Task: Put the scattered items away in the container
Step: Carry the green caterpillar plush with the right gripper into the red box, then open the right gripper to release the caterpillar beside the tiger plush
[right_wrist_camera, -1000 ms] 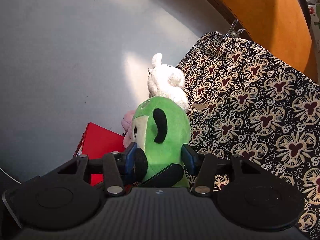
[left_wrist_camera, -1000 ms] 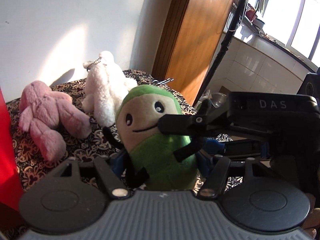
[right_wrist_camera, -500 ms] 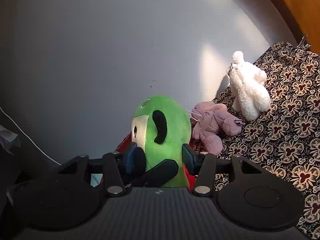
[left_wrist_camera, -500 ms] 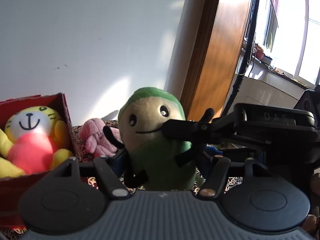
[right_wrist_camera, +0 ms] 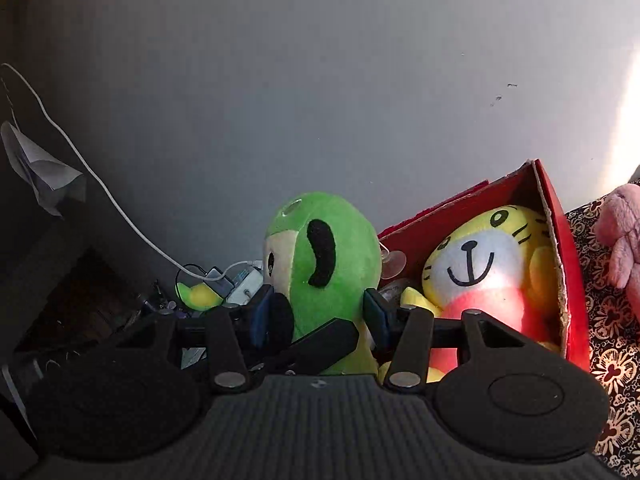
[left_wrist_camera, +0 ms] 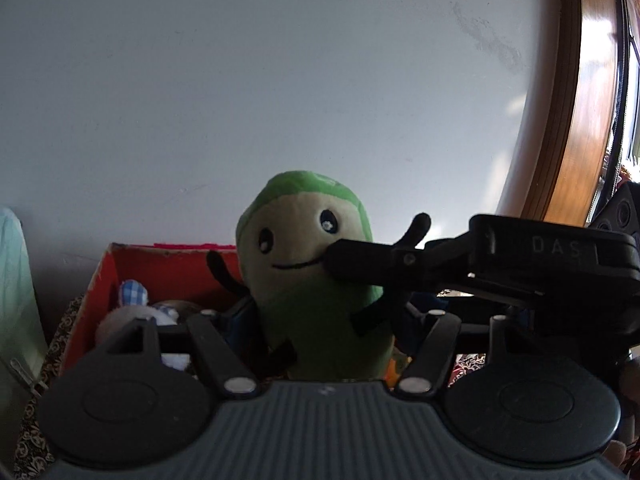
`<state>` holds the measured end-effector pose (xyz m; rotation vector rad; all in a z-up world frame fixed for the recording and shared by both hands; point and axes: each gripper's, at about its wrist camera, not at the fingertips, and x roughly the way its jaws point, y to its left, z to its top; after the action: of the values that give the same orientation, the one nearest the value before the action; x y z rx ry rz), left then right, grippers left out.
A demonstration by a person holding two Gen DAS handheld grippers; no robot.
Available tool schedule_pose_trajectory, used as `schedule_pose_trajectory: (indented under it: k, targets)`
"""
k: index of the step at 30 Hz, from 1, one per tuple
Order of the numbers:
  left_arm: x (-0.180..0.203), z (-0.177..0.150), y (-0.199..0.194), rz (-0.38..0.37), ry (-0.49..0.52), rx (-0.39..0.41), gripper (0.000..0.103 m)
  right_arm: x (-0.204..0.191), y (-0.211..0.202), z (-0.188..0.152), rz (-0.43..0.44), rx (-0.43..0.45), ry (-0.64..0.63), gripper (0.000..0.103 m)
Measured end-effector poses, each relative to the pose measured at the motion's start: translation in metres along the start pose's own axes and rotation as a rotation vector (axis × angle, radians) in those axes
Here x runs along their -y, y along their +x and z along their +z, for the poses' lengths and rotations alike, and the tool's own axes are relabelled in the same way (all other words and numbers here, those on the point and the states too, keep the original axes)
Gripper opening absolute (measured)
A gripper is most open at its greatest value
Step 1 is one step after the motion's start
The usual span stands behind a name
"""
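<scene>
At the far left of your right wrist view, a white cable [right_wrist_camera: 100, 188] runs down the grey wall [right_wrist_camera: 320, 80] to clutter below. Next comes the green plush toy [right_wrist_camera: 324, 264], upright, which your right gripper [right_wrist_camera: 320, 316] pinches by its sides. Right of it the red box [right_wrist_camera: 568, 248] holds a yellow tiger plush [right_wrist_camera: 480, 268], and a pink plush [right_wrist_camera: 620, 240] lies on the patterned cloth [right_wrist_camera: 608, 320] beyond. From your left wrist, your left gripper [left_wrist_camera: 324, 332] also clamps the green toy's body, in front of the box, with a checked soft toy [left_wrist_camera: 134, 294] inside.
</scene>
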<state>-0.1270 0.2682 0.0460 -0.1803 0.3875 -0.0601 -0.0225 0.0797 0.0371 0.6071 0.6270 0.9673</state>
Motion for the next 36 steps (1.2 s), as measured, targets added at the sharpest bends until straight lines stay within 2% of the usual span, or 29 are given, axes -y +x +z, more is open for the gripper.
schedule_pose_trajectory:
  k: [5,10,18,22,26,32,36]
  targets:
    - [-0.044,-0.002,0.011,0.034,-0.064,-0.047,0.069,-0.003,0.04,-0.007,-0.014,-0.061,0.026,0.051]
    - [-0.067,-0.009,0.029,0.039,-0.12,-0.123,0.068,0.005,0.066,-0.012,-0.11,-0.101,0.051,0.051]
    - [-0.063,-0.015,0.031,0.043,-0.091,-0.134,0.068,0.007,0.077,-0.01,-0.22,-0.151,0.048,0.05]
    - [-0.054,-0.018,0.033,0.02,-0.074,-0.148,0.068,0.007,0.074,-0.012,-0.296,-0.152,0.033,0.042]
    - [-0.044,-0.022,0.043,0.036,-0.022,-0.155,0.071,0.013,0.076,-0.014,-0.326,-0.142,0.029,0.039]
    - [-0.044,-0.025,0.059,0.005,-0.03,-0.19,0.071,0.019,0.077,-0.016,-0.338,-0.124,0.059,0.037]
    - [-0.04,-0.029,0.064,0.01,-0.002,-0.198,0.071,0.015,0.078,-0.02,-0.367,-0.112,0.01,0.036]
